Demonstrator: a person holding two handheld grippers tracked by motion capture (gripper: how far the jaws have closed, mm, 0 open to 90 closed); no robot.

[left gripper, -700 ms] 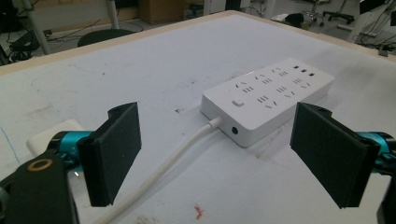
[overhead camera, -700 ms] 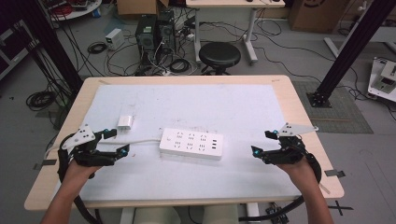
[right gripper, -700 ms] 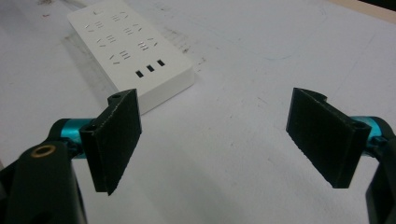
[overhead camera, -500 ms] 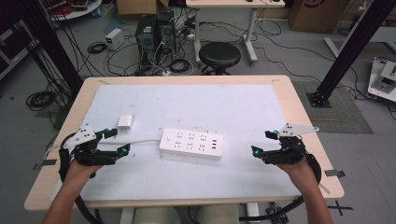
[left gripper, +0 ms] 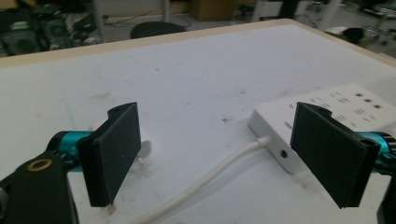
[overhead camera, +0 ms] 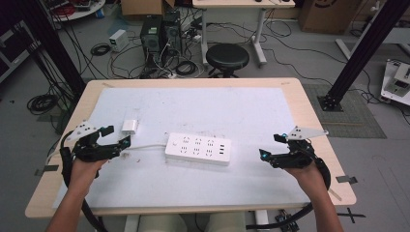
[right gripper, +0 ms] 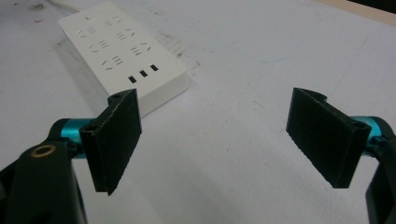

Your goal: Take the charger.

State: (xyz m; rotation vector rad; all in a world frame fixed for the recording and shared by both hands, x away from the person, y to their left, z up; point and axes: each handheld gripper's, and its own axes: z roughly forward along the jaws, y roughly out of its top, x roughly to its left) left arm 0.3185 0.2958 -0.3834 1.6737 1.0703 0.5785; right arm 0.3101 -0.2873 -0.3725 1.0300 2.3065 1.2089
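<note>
White rectangular plastic power strip [overhead camera: 197, 149] lies mid-table with its cord trailing toward nine o'clock, and I judge I'm at the approach step, left gripper [overhead camera: 114, 137] and right gripper [overhead camera: 270, 147] both wide and empty, so next I close in.

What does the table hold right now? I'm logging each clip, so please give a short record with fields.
surface: white mat on a wooden table
centre: white power strip lying flat, its white cable running toward the left gripper
other item: small white plug adapter, apart from the strip
left gripper: jaws open, nothing between the pads, cable below them
right gripper: jaws open, empty, pointing toward the strip's end
contact: neither gripper touches the strip
</note>
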